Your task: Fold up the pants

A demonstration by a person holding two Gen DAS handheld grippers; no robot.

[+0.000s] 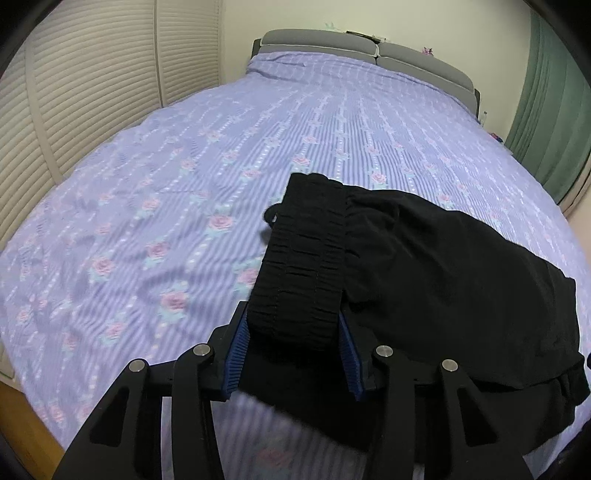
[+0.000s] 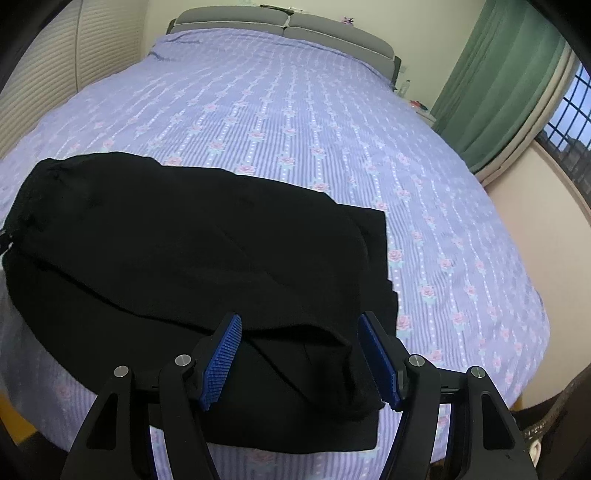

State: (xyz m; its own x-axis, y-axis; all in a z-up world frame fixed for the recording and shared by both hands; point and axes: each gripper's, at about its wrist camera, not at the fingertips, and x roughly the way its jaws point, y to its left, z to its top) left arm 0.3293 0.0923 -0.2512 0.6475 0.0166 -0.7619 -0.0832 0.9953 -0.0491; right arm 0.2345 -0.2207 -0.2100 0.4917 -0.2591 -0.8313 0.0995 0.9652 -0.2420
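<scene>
Black fabric pants (image 2: 192, 251) lie folded on a lilac rose-print bedspread (image 2: 332, 147) near its foot. Left gripper (image 1: 293, 325) stands open around the elastic waistband (image 1: 303, 258); right gripper (image 2: 299, 354) open over the fabric. Green curtain (image 2: 498, 74), grey headboard (image 2: 280, 26).

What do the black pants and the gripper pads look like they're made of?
Pants: soft matte woven fabric, probably cotton or synthetic; the gathered waistband looks elastic. Pads: blue, finely ribbed, likely rubber or soft plastic.
</scene>
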